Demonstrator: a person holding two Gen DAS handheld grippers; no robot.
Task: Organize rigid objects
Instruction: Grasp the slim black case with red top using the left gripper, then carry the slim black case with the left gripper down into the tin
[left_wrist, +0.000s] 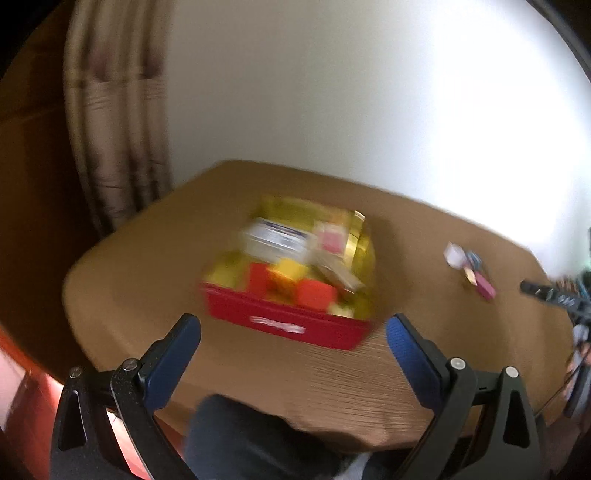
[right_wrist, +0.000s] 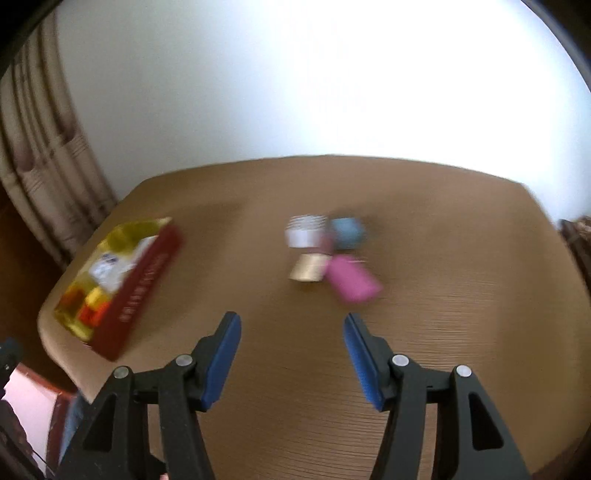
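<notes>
A red box with a gold lining stands on the brown table, holding red and yellow blocks and a white packet. It also shows at the left of the right wrist view. My left gripper is open and empty just in front of the box. A loose cluster lies mid-table: a white ribbed object, a blue block, a beige block and a pink block. My right gripper is open and empty, short of that cluster. Both views are blurred.
The table has rounded corners and stands against a white wall, with a curtain at the left. The cluster shows small at the right of the left wrist view. The other gripper's dark frame enters there.
</notes>
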